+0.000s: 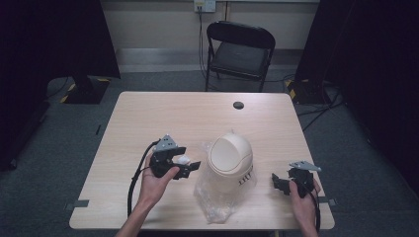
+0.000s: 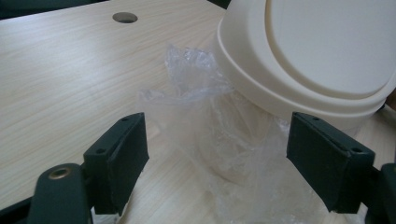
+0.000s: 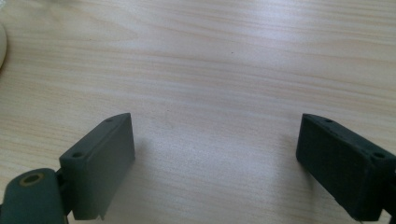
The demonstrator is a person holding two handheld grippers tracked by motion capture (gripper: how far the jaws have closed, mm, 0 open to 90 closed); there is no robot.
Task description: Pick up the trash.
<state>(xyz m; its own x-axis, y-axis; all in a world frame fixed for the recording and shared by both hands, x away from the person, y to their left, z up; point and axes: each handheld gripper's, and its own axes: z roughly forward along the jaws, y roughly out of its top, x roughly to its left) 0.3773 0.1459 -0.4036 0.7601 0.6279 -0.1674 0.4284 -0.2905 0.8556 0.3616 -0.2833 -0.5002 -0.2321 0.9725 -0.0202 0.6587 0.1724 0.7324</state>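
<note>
Wooden table [image 1: 148,123], black chair [image 1: 240,49] behind

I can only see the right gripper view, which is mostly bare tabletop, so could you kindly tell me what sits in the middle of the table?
Observer: A cream bin with a domed swing lid stands there, with a clear plastic bag around its lower part.
Operator: Thank you. Where is the left gripper?
Observer: The left gripper is just left of the bin, pointing towards it.
Operator: Is it holding the bag?
Observer: No. In the left gripper view its jaws stand wide apart with crumpled bag film beyond them, nothing pinched.
Operator: And my right gripper, seen from above?
Observer: The right gripper is low over the table near the front right edge, apart from the bin.
</note>
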